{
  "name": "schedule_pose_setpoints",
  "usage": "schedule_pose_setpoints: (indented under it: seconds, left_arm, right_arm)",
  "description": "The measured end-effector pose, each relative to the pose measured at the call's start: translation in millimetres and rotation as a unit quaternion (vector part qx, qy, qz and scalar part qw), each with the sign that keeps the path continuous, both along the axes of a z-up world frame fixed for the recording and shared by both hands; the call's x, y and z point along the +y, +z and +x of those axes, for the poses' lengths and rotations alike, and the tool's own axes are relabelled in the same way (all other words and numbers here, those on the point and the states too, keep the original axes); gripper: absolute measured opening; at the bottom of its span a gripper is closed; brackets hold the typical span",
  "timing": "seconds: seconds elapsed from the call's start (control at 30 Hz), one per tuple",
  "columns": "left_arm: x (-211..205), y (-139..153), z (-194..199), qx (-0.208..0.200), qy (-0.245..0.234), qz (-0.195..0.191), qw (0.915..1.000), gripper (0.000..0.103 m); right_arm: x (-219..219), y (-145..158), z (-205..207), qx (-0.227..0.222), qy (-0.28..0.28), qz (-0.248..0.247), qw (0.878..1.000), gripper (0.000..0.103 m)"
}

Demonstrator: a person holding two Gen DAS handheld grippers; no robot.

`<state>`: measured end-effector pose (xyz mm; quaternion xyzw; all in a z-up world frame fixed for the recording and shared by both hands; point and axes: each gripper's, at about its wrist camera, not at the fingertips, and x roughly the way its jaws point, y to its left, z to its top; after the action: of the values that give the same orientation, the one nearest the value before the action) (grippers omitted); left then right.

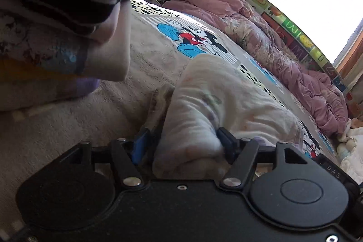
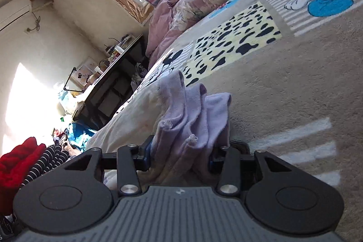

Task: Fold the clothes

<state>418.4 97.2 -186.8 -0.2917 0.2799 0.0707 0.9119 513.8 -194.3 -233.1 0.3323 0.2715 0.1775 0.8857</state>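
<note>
Both tools clamped on one pale garment (image 1: 217, 106) bunched on the bed blanket (image 1: 68, 128): left tool (image 1: 183, 146) holds the white roll at 6 o'clock, right tool (image 2: 181, 155) pinches the lilac frayed hem. Light, limp, non-slip; grip edges or corners, not the bulk

Surface: beige cartoon-print bed cover (image 2: 283, 83), with mouse figures and spotted panels.
Far edge: crumpled pink quilt (image 1: 283, 56) lying along the window side.
Middle: pale garment (image 1: 226, 106) resting on it.
Left: stack of folded clothes (image 1: 45, 42).
</note>
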Motion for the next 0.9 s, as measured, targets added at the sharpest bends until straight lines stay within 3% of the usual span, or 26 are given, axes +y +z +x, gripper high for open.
schedule_pose_setpoints:
  seconds: [0.1, 0.17, 0.37, 0.5, 0.6, 0.77, 0.9]
  left_arm:
    - [8.7, 9.9, -8.5, -0.013, 0.003, -0.026, 0.9996, 0.075]
    - [8.3, 22.8, -23.5, -0.022, -0.005, -0.021, 0.9995, 0.075]
    - [-17.5, 47.3, -76.4, -0.035, -0.060, 0.044, 0.9966, 0.077]
    - [-34.6, 50.7, -113.8, -0.027, -0.092, 0.077, 0.9924, 0.078]
    - [-47.1, 55.6, -134.9, -0.027, -0.107, 0.100, 0.9889, 0.086]
    - [-61.7, 69.2, -159.8, -0.024, -0.112, 0.148, 0.9823, 0.094]
    - [-66.1, 89.1, -180.7, -0.035, -0.096, 0.187, 0.9770, 0.103]
  right_arm:
    - [-2.2, 11.8, -0.1, 0.013, 0.005, 0.008, 1.000, 0.048]
    - [-8.2, 23.8, -10.7, 0.006, -0.002, 0.013, 1.000, 0.054]
    - [-20.3, 49.2, -57.1, -0.002, -0.022, -0.036, 0.999, 0.075]
    - [-13.8, 59.1, -98.0, 0.029, -0.020, -0.124, 0.992, 0.084]
    - [-8.5, 71.1, -134.4, 0.034, -0.022, -0.171, 0.984, 0.095]
    - [-6.5, 93.1, -187.7, 0.031, -0.034, -0.218, 0.975, 0.103]
    - [-6.4, 116.3, -221.2, 0.031, -0.036, -0.242, 0.969, 0.103]
